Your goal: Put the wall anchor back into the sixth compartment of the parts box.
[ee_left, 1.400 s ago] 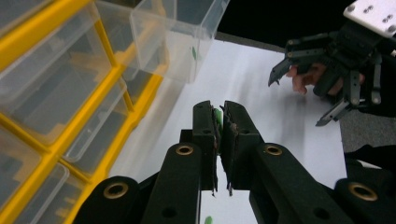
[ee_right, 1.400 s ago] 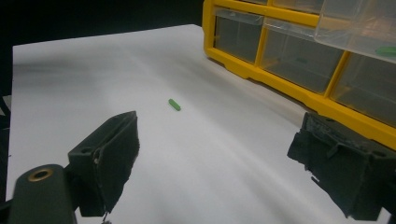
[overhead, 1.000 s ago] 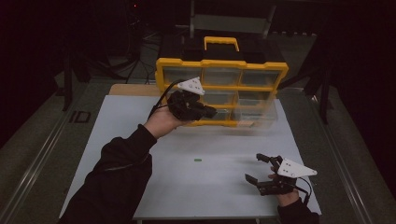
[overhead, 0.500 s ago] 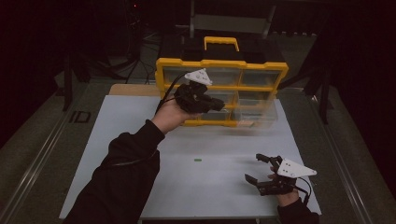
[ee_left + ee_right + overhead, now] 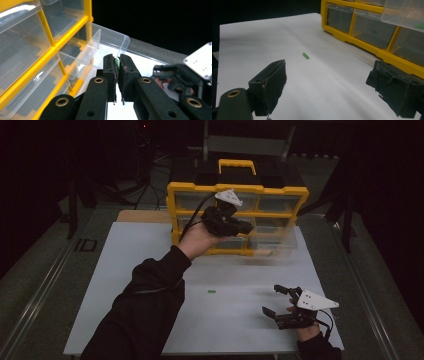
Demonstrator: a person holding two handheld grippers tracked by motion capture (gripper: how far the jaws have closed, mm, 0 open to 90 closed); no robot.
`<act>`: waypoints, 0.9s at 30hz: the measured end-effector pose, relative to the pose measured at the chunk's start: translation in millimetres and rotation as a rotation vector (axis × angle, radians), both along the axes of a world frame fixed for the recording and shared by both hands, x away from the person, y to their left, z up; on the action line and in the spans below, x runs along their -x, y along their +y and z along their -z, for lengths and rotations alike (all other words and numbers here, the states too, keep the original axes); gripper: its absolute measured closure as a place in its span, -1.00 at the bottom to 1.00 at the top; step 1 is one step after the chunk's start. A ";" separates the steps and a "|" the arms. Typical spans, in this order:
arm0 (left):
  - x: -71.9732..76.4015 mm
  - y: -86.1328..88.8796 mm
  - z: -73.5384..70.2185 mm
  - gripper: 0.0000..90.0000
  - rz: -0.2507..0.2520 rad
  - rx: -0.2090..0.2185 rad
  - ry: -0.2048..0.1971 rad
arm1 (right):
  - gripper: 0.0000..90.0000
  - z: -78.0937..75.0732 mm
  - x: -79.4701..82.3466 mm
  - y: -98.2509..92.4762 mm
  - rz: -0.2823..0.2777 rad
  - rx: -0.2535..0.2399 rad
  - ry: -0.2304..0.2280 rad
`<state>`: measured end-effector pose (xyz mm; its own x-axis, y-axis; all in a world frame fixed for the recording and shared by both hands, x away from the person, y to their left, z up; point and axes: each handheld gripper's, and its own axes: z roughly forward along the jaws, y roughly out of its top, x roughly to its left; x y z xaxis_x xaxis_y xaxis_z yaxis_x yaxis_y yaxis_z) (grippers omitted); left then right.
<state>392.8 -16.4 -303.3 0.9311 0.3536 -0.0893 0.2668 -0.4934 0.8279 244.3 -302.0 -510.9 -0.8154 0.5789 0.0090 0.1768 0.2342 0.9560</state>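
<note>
no readable text, labels, brands or numbers on anything in view

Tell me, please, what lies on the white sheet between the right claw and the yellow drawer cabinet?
In the right gripper view, one small green piece lies on the white sheet between the open right claw and the yellow drawer cabinet; otherwise that stretch is bare.

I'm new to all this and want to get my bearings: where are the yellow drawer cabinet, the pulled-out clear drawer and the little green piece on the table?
yellow drawer cabinet (image 5: 237, 188): high view, top frame bar.
clear drawer (image 5: 112, 40): left gripper view, its front wall.
green piece (image 5: 305, 55): right gripper view, its middle.
</note>
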 end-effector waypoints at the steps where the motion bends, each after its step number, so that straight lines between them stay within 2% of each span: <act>1: -1.2 -3.0 0.5 0.85 0.002 0.003 0.005 | -0.72 -0.4 0.1 0.0 -0.002 0.002 -0.004; 9: -5.0 -22.2 3.3 0.85 -0.035 0.025 0.020 | -0.72 -0.3 0.0 -0.4 0.000 0.001 -0.002; 19: -11.0 -48.4 9.9 0.85 -0.122 0.041 0.047 | -0.72 -0.3 0.1 -0.7 0.000 -0.001 -0.002; 27: -13.1 -65.5 14.2 0.85 -0.188 0.036 0.048 | -0.72 -0.6 0.3 -1.2 -0.001 -0.002 -0.005</act>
